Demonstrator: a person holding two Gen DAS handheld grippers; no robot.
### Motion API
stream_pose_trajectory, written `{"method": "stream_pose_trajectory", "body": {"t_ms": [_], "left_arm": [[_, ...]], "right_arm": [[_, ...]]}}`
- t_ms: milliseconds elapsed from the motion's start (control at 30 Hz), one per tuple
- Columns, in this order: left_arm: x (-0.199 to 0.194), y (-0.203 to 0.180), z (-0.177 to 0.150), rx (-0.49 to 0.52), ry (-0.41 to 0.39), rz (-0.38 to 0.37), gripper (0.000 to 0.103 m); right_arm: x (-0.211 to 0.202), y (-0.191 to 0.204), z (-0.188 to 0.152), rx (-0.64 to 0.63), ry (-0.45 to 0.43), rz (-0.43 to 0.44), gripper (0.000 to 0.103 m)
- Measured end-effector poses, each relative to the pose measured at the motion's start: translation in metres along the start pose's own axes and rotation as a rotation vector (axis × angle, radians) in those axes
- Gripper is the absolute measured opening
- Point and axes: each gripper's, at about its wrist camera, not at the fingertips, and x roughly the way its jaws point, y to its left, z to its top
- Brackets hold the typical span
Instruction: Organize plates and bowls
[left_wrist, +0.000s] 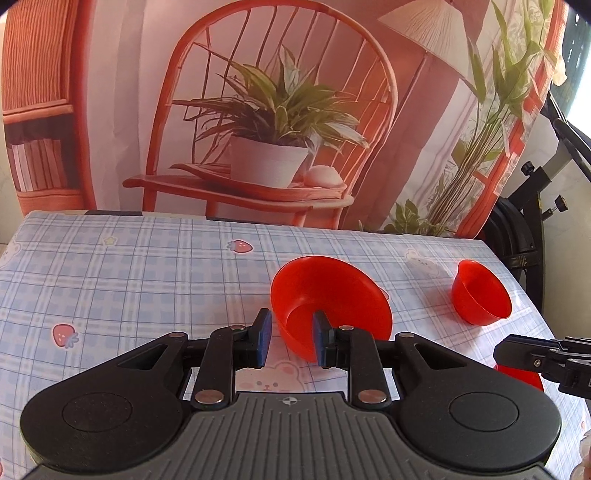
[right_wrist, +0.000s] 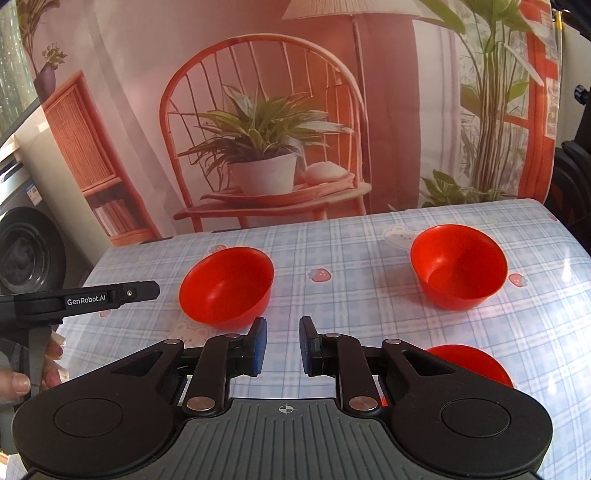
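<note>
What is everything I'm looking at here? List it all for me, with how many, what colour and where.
Bowls: three, red, on the table; left one tilted, far right one upright, near one partly hidden behind the right gripper.
Tablecloth: one, blue plaid with strawberries and bears, covering the table.
Backdrop: one, printed orange chair, potted plant and lamp, behind the table.
Washing machine: one, grey, far left.
Left gripper: black, blue pads, open at the left bowl's rim.
Right gripper: black, blue pads, open, empty.
Hand: one, holding the left gripper.
</note>
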Motion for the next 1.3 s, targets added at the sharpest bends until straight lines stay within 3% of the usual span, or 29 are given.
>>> {"method": "stream_pose_trajectory", "body": {"t_ms": [467,533,600,733,800,900,1300], "left_arm": [[0.056,0.02,-0.002,-0.025,0.058,-0.055,0.028],[0.058,0.021,-0.004,-0.028,0.058,-0.061,0.026],[0.058,0.021,-0.007,-0.033,0.057,-0.074,0.018],[0.057,0.019,-0.009,-0.012,0.06,-0.085,0.017],[0.057,0.02,-0.009,-0.017,0.063,-0.097,0.015],[0.055,0.019,-0.009,-0.025,0.064,-0.104,0.014],[0.01,-0.014,-0.008,0.032,0.024,-0.108,0.014]], "right_arm": [[0.101,0.014,0.027,-0.027,0.117,0.001,0.023],[0.11,0.017,0.028,-0.04,0.132,0.009,0.024],[0.119,0.02,0.028,-0.053,0.15,0.008,0.025],[0.133,0.02,0.028,-0.044,0.176,-0.005,0.025],[0.136,0.019,0.027,-0.033,0.179,-0.004,0.025],[0.135,0.017,0.026,-0.028,0.178,-0.008,0.011],[0.075,0.011,0.025,0.04,0.073,0.012,0.01]]}}
